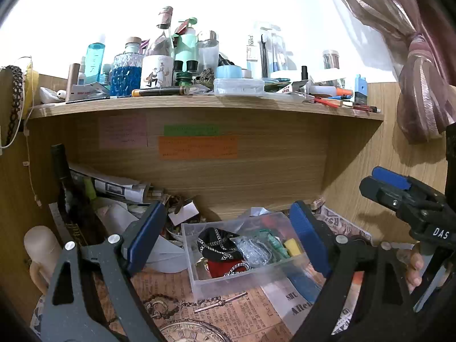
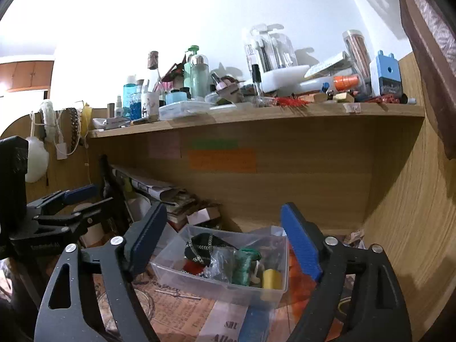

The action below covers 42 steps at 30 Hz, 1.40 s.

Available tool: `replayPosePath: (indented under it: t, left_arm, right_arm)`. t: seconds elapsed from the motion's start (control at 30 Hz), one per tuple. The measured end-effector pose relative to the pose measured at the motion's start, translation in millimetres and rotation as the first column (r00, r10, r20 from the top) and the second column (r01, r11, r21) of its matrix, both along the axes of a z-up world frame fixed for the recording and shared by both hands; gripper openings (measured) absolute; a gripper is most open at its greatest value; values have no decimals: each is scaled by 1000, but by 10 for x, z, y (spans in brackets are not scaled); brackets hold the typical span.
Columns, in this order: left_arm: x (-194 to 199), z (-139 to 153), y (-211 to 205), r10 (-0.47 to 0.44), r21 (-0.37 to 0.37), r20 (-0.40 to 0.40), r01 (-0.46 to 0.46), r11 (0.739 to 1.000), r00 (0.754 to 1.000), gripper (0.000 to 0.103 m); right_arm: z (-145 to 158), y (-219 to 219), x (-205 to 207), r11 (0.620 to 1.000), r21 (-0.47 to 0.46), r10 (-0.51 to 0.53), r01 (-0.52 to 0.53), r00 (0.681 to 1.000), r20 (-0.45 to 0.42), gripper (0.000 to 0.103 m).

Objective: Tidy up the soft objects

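left gripper (image 1: 225, 239): spread, empty
right gripper (image 2: 223, 242): spread, empty
soft items: in clear bin (image 1: 205, 278) just ahead of both
left to do: probably orange thing (image 2: 297, 282) beside bin; blurry

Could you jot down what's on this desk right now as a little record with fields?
setting: wooden desk under a cluttered shelf
container: clear plastic box on printed paper
contents: black chain-trimmed pouch, yellow piece, green item
left hand-held gripper: open, empty
right hand-held gripper: open, empty
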<state>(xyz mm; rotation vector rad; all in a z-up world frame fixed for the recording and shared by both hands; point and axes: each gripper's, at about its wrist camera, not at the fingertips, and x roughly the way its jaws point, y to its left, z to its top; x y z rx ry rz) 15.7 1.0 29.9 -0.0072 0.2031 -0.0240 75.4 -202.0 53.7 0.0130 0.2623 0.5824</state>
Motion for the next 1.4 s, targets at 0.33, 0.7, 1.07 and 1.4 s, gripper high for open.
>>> replayPosePath:
  t: [0.33, 0.7, 1.07, 1.4]
  left_arm:
    - [-15, -26, 6, 1, -1, -2, -1, 1000, 1000, 93]
    - [-15, -34, -9, 7, 1, -2, -7, 1000, 1000, 96]
    - [-8, -43, 7, 1, 3, -3, -1, 1000, 1000, 100]
    - [-1, -53, 17, 3, -1, -4, -3, 1000, 1000, 102]
  right_arm:
    - [0, 17, -45, 1000, 3, 6, -6, 1000, 3, 82]
    - [1, 30, -56, 1000, 2, 12, -12, 1000, 3, 82]
    - [-20, 41, -49, 1000, 3, 11, -11, 1000, -4, 82]
    - [-52, 68, -42, 1000, 6, 8, -8, 1000, -18, 84]
